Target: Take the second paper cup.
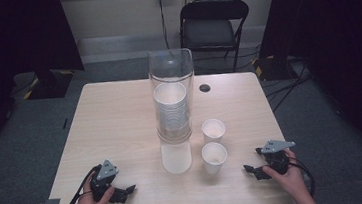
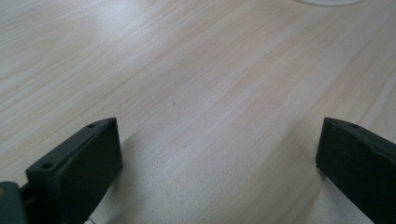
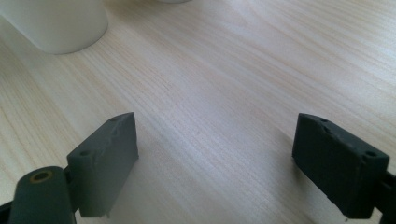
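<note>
A tall clear dispenser (image 1: pixel 171 83) stands mid-table with a stack of white paper cups (image 1: pixel 171 108) inside; the lowest cup (image 1: pixel 176 157) pokes out below it. Two single white cups stand to its right, one farther (image 1: pixel 213 129), one nearer (image 1: pixel 214 157). My left gripper (image 1: pixel 126 191) rests near the front left edge, held by a hand, jaws wide apart over bare wood (image 2: pixel 210 116). My right gripper (image 1: pixel 252 169) rests at the front right, open, pointing toward the nearer cup, whose base (image 3: pixel 56 23) shows at the top left of the right gripper view.
The light wooden table (image 1: pixel 116 123) has a round black cable hole (image 1: pixel 204 87) behind the dispenser. A black folding chair (image 1: pixel 214 26) stands beyond the far edge. Dark curtains flank both sides. Cables trail from each gripper off the front edge.
</note>
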